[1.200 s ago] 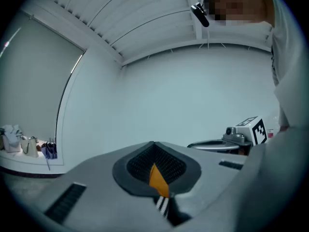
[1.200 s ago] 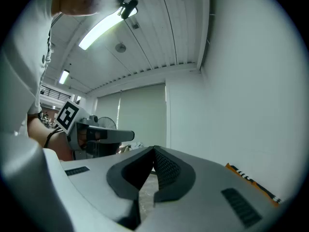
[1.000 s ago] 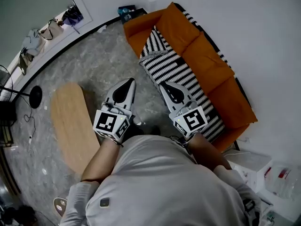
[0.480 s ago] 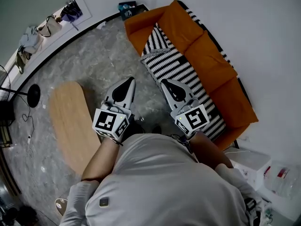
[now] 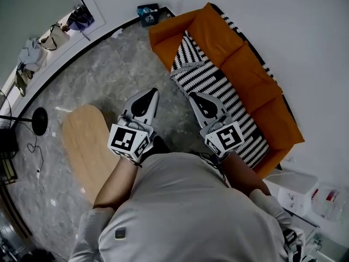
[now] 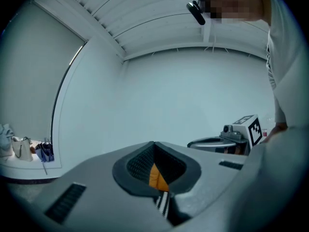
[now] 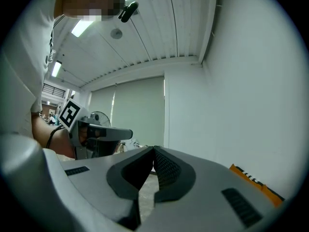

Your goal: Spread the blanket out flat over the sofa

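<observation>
An orange sofa (image 5: 248, 64) stands against the white wall at the upper right of the head view. A black-and-white striped blanket (image 5: 221, 94) lies along its seat, bunched at the far end. My left gripper (image 5: 149, 94) is shut and empty, held over the grey floor short of the sofa. To its right my right gripper (image 5: 195, 96) is also shut and empty, its tip near the blanket's front edge without touching it. In the left gripper view the closed jaws (image 6: 154, 144) leave a slit showing a bit of sofa (image 6: 155, 176) and blanket (image 6: 162, 204). The right gripper view shows closed jaws (image 7: 154, 149).
An oval wooden table (image 5: 87, 152) stands on the floor to my left. A blue box (image 5: 147, 12) sits by the sofa's far end. A round black stand base (image 5: 39, 120) and bags (image 5: 54, 36) are at the far left. White containers (image 5: 305, 195) lie lower right.
The head view has shifted slightly, so sofa and table sit a little further right and lower. Both grippers stay shut, side by side, in the same pose.
</observation>
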Action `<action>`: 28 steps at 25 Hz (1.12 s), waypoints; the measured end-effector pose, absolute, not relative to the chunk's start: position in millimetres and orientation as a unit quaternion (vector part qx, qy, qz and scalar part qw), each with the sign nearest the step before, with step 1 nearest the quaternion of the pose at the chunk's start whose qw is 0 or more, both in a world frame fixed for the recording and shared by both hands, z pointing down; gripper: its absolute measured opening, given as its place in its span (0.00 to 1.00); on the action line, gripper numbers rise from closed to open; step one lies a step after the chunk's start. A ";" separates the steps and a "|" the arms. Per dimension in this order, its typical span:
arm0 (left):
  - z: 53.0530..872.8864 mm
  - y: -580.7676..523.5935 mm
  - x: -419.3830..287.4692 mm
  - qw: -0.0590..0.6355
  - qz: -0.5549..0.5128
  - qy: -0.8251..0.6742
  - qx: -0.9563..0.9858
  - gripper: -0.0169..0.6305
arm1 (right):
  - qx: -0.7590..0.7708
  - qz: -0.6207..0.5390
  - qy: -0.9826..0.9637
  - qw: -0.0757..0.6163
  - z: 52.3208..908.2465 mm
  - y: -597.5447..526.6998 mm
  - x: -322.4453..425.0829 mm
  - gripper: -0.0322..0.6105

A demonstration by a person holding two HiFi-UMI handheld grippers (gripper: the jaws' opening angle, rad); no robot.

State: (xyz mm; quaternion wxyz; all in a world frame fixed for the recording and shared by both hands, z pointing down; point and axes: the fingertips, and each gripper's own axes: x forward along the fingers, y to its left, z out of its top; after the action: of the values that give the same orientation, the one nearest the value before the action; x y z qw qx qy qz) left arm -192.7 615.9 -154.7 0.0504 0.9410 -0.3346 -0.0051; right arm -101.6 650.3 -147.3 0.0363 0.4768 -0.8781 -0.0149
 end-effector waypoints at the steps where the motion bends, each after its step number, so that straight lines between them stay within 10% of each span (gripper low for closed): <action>1: -156.5 607.2 -201.6 0.049 -0.003 -0.331 0.942 0.04 | 0.480 -0.012 -0.876 0.038 -146.4 643.6 -108.6 0.09; 28: -117.8 432.0 -179.5 0.072 0.042 -0.312 0.946 0.04 | 0.481 0.042 -0.875 0.034 -99.9 464.7 -90.8 0.09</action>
State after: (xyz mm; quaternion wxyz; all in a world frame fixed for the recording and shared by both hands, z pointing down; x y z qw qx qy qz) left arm -179.5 432.0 -117.8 0.0720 0.9464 -0.3120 0.0418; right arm -90.8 464.7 -99.9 0.0344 0.4811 -0.8750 0.0421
